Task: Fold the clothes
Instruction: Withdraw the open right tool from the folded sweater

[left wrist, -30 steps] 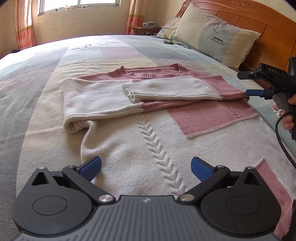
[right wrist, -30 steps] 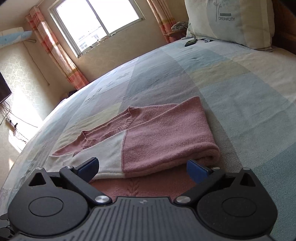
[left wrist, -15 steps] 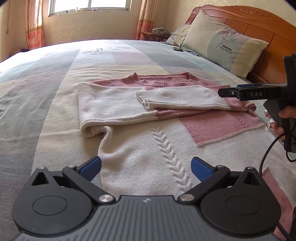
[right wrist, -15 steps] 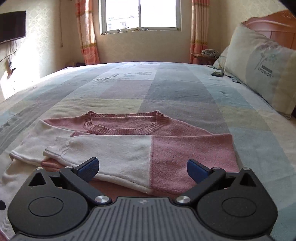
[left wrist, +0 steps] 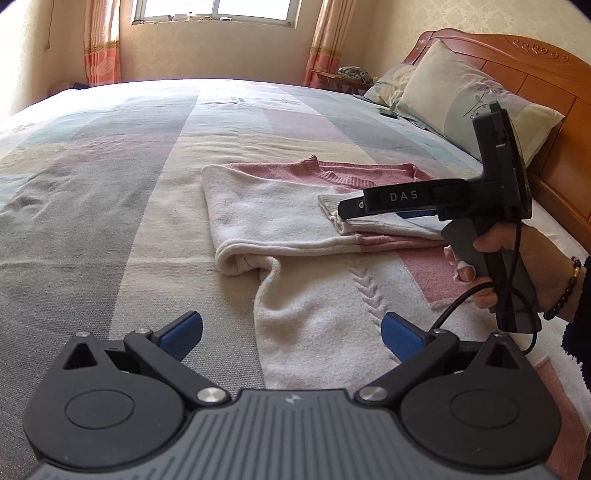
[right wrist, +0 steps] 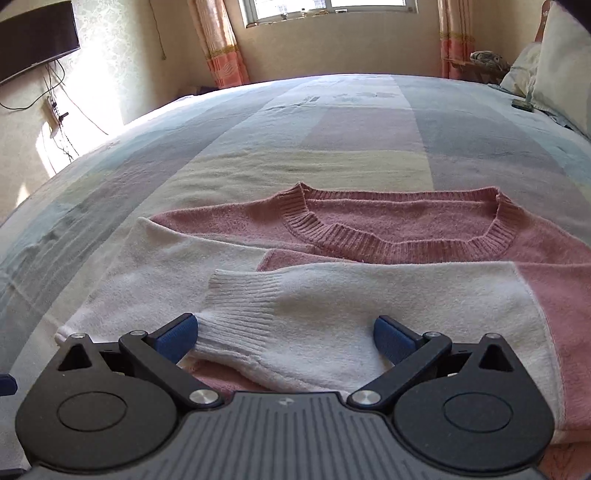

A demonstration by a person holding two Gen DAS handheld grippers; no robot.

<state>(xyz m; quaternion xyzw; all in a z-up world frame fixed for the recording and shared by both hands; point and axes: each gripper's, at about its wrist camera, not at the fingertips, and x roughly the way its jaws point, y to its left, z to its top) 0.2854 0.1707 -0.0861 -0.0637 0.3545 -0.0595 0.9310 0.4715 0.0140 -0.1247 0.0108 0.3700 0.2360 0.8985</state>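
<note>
a pink and cream sweater lies flat on the bed, neckline toward the window, both sleeves folded across its chest. left of the sweater the bed's striped cover is bare. the left hand-held gripper hovers just above the sweater's lower cream part, its blue pads spread wide with nothing between them. the cream sleeve lies on top of the sweater, its ribbed cuff pointing left. the right hand-held gripper sits low over that sleeve, jaws wide, the left pad just beside the cuff edge and the right pad over the sleeve's cream knit; nothing is pinched. in the left wrist view this same gripper shows side-on above the sweater's right half, held by a hand with a bead bracelet. right of the sweater, pillows lean on the wooden headboard.
</note>
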